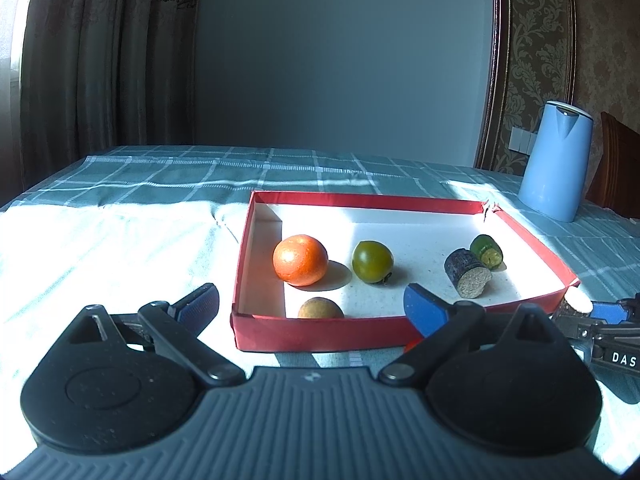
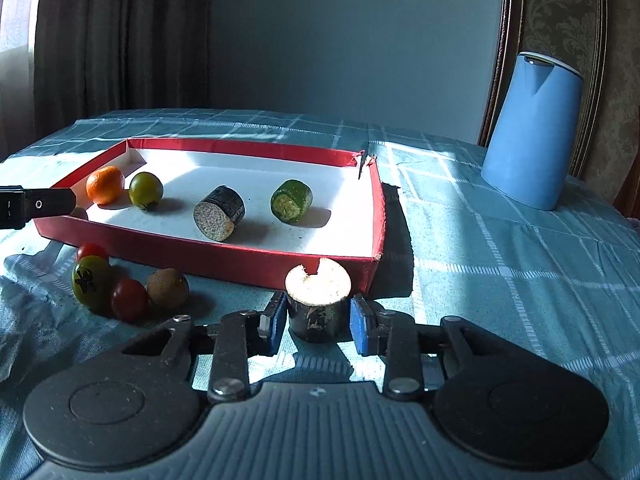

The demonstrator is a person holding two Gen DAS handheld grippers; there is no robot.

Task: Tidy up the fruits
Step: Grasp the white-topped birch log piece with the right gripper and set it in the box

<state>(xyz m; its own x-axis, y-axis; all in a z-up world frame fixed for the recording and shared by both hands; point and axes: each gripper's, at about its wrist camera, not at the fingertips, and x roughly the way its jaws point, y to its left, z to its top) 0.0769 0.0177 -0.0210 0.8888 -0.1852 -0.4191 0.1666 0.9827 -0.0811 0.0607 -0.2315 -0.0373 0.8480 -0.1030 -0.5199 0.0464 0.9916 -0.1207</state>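
A red tray with a white floor holds an orange, a green tomato, a brown round fruit, a dark cut chunk and a green cut chunk. My left gripper is open and empty before the tray's near left corner. My right gripper stands around an upright dark chunk with a pale top by the tray's near right corner; the left pad touches it, the right shows a small gap.
On the checked cloth before the tray lie a green tomato, two red tomatoes and a brown fruit. A blue jug stands at the back right. Curtains hang at the back left.
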